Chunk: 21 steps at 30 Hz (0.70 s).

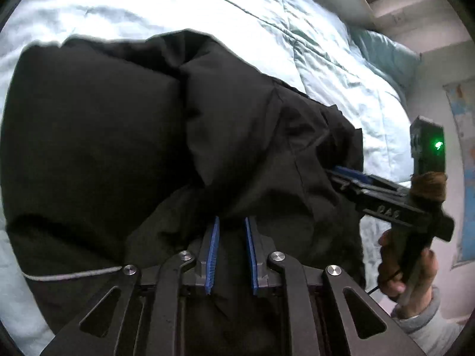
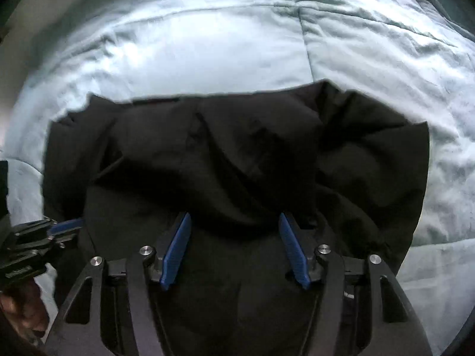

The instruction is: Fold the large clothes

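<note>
Left wrist view alone shows a wall map (image 1: 463,172); both hand-held grippers pinch the black jacket (image 1: 118,136).

- the jacket (image 1: 124,136) lies bunched on the comforter (image 1: 178,3), which spreads beyond it on the far side and to both sides.
- the left gripper (image 1: 232,222) sits at the jacket's near edge.
- the right gripper (image 1: 344,172) enters the jacket from the right.
- a pillow (image 1: 386,50) lies at the far right, against the wall (image 1: 427,29).
</note>
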{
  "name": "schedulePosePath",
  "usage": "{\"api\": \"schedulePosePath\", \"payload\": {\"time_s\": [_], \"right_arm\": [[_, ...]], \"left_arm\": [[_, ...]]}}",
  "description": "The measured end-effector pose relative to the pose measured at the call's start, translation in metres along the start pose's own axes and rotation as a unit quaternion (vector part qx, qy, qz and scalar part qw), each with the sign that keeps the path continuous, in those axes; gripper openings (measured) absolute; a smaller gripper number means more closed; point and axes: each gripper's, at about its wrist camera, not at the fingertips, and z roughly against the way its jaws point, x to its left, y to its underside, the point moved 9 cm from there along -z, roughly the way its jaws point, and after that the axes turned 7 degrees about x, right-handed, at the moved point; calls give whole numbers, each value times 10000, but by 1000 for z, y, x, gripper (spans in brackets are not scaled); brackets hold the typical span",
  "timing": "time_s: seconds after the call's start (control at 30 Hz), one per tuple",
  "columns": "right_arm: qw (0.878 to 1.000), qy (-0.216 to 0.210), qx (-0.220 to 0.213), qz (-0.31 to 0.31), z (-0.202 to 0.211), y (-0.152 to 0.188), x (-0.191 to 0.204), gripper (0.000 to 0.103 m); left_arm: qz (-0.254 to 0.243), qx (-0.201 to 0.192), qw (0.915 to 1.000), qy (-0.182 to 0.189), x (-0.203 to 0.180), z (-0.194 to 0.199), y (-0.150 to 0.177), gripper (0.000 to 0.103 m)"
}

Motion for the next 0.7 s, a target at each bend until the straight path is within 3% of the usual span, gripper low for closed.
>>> {"api": "schedulePosePath", "payload": {"time_s": [0.13, 0.23, 0.37, 0.5, 0.7], "right_arm": [[9990, 115, -256, 357, 28, 15, 15, 63], [9980, -248, -346, 464, 49, 34, 27, 63], [9956, -747, -339, 444, 66, 56, 44, 63], [9955, -827, -243, 382, 63, 80, 46, 64], [9968, -702, 300, 237, 22, 111, 41, 64]], "left_arm": [[-117, -114, 9999, -53, -16, 17, 12, 18], [-413, -181, 9989, -126, -37, 33, 27, 18], [-683, -138, 9961, -537, -46, 39, 53, 19], [-772, 6, 9940, -778, -43, 26, 71, 19], [-494, 271, 9924, -1096, -30, -7, 86, 19]]}}
